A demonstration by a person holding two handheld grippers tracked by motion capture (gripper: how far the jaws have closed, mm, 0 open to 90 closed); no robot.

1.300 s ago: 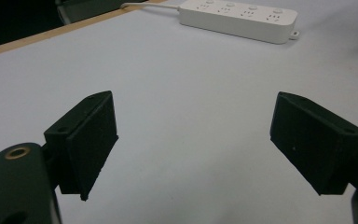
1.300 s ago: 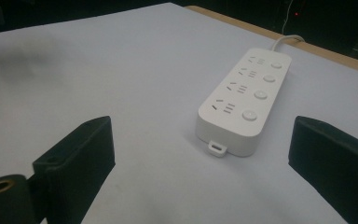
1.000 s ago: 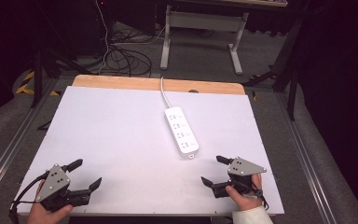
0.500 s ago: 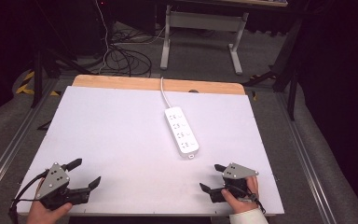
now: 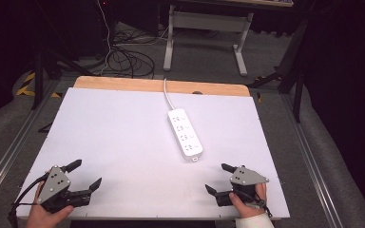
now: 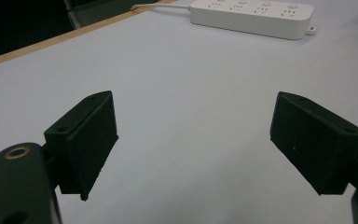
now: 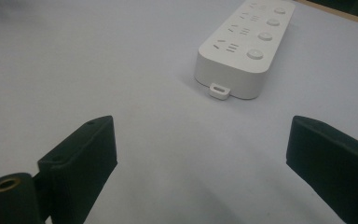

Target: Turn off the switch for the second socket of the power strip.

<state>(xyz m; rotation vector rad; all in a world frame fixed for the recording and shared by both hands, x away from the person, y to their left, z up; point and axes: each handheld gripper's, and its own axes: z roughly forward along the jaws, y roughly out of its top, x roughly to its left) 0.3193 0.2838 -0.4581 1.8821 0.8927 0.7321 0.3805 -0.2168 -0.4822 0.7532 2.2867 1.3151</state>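
Observation:
A white power strip (image 5: 186,133) lies on the white table top (image 5: 119,137), right of its middle, its cord running off the far edge. The strip (image 6: 251,17) sits far ahead in the left gripper view, and the strip (image 7: 244,46) lies closer in the right gripper view, its hanging tab facing me. Near the front left corner my left gripper (image 5: 86,174) is held open with nothing between its jaws. At the front right my right gripper (image 5: 217,178) is open and empty too, a short way in front of the strip's near end.
A wooden strip (image 5: 161,85) borders the table's far edge. Beyond it, on the floor, are tangled cables (image 5: 123,57) and a grey metal stand (image 5: 204,33). Metal rails (image 5: 9,147) run along both sides of the table.
My right gripper has drawn back toward the table's front edge and slightly left. The left gripper has barely moved.

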